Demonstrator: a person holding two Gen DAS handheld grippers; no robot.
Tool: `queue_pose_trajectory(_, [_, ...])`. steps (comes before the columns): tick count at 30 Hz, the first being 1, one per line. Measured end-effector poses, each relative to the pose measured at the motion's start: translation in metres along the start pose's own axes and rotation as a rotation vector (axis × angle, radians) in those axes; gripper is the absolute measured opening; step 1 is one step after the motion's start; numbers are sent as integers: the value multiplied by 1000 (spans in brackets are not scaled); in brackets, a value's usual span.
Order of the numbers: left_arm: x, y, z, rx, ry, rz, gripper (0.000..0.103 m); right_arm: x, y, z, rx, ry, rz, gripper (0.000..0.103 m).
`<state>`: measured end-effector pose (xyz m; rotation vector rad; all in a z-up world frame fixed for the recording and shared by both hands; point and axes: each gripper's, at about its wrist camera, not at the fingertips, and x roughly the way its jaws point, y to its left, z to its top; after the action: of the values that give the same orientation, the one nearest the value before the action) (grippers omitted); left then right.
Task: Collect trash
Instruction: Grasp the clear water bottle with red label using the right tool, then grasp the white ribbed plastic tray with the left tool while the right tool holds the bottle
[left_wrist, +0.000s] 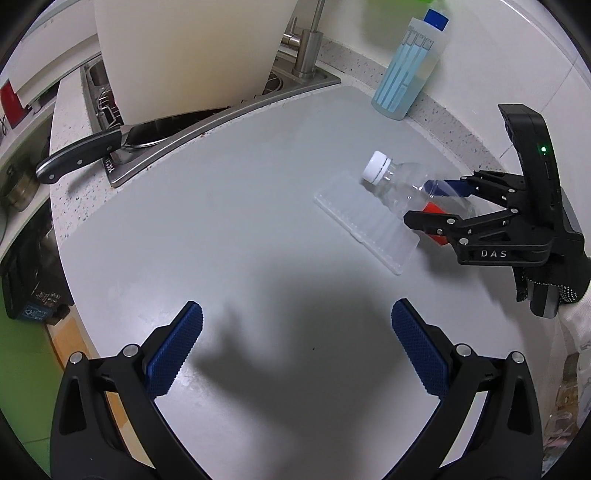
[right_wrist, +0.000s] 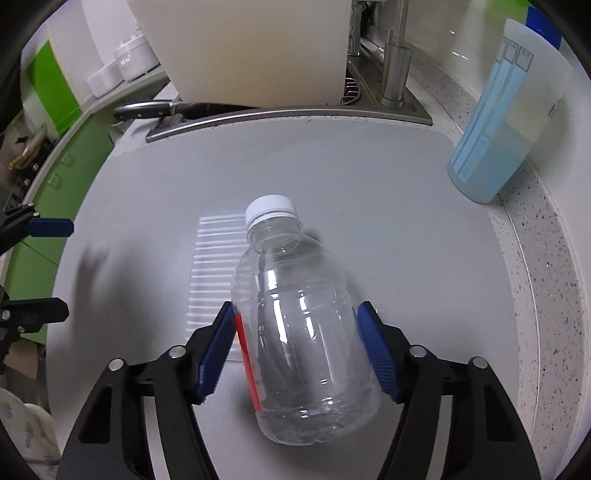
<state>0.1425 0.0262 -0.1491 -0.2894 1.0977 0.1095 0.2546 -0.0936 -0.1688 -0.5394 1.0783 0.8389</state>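
The right gripper (right_wrist: 295, 354) is clasping an empty clear bottle (right_wrist: 299, 332) lying near the worktop's (right_wrist: 369, 184) right edge, pads pressing both sides; squeezing gently should avoid crushing it. The left gripper (left_wrist: 295, 350) is hovering wide open, holding nothing

- The left gripper (left_wrist: 295, 347) has black linkage arms with silver rivets and blue, knurled finger pads (left_wrist: 177, 350).
- The right gripper (right_wrist: 295, 350) is built alike; "DAS" is lettered in white on its black frame, and a green light glows above that lettering.
- Below the lettering, the hand (left_wrist: 554, 291) wears a black-and-white knit glove.
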Motion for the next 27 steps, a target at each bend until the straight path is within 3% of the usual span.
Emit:
queue_pose_trajectory(7, [1,-15,8,-2,-6,-15,100,-25,-5,-8,83,-45,-45,62])
queue_pose_trajectory(14, [23,-33,24,-57,30,-14,100,-63,-25,-45,252,-82,-119,61])
queue_pose_trajectory(24, [56,-76,49,-154,29,55,100,-89,-42,-89,343,-102,-154,59])
queue_pose_trajectory(27, [67,-81,56,-227,46,85,100,-93,-45,-93,348,-111,-157,59])
